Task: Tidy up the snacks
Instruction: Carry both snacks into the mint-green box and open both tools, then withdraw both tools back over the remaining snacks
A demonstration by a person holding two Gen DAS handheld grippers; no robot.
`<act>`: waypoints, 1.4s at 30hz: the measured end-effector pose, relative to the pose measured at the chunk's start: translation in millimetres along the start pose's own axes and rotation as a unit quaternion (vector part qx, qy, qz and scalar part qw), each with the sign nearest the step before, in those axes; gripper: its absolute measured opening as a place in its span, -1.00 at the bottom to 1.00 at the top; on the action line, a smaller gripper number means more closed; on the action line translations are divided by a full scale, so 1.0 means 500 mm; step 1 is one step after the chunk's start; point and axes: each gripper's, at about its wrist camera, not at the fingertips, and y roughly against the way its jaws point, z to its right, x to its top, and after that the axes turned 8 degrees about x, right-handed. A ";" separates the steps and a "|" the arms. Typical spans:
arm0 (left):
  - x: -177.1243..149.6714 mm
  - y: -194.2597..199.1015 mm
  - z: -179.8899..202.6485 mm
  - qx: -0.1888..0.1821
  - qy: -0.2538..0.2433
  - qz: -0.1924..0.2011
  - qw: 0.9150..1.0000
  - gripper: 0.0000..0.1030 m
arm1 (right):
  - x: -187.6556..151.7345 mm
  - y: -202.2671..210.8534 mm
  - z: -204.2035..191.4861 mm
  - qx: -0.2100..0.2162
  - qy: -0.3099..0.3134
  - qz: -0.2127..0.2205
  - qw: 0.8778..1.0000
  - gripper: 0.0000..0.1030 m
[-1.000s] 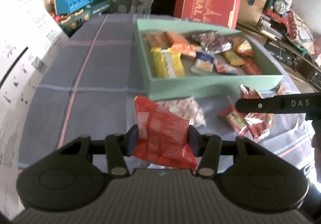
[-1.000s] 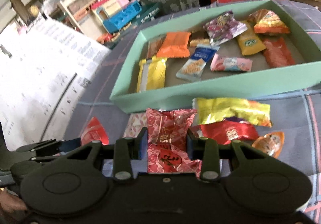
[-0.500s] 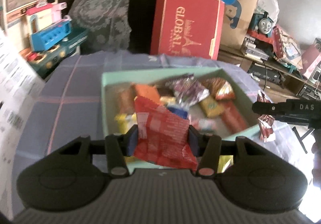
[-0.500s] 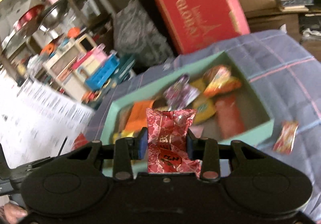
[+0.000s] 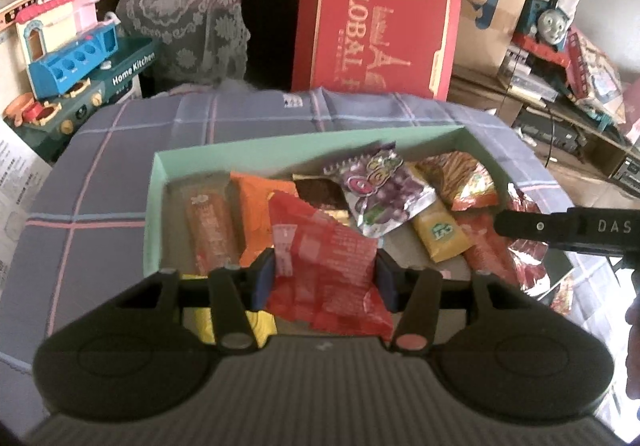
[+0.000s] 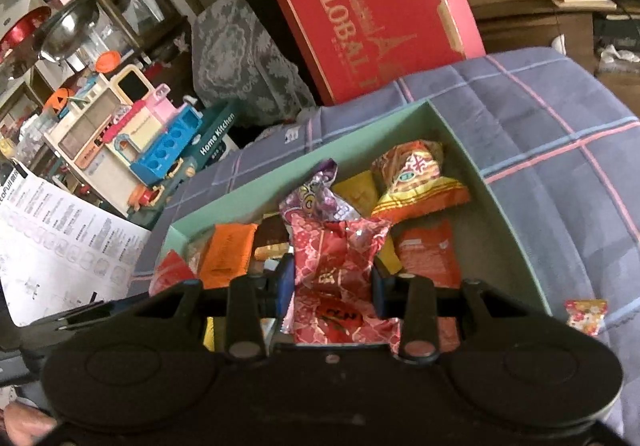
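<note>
A mint-green box on the plaid cloth holds several snack packets. My left gripper hovers over its near-left part with a red snack packet between its pads; the jaws are opening, and the pads still touch the packet. My right gripper is shut on a red patterned foil packet above the green box. One black finger of the right gripper reaches in from the right edge of the left wrist view.
A red gift box leans behind the table beside a lace-covered chair. A toy kitchen and a printed sheet are at the left. A small patterned packet lies on the cloth right of the box.
Both grippers have carried their packets forward from the near cloth to above the green box. The loose snacks in front of the box have dropped out of view.
</note>
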 end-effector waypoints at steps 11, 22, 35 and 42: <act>-0.033 0.005 -0.001 0.039 0.009 -0.009 0.999 1.00 | -0.009 0.046 0.006 -0.018 -0.007 0.024 1.000 1.00; -0.076 0.072 0.002 0.033 0.012 -0.002 0.999 1.00 | -0.048 0.113 0.014 -0.034 -0.032 0.030 0.998 1.00; -0.176 0.142 0.004 0.027 0.009 -0.017 0.999 1.00 | -0.142 0.188 0.014 -0.026 -0.042 0.022 0.999 1.00; -0.225 0.131 0.058 0.026 -0.038 -0.039 0.998 1.00 | -0.188 0.202 0.049 -0.035 -0.069 0.012 0.997 1.00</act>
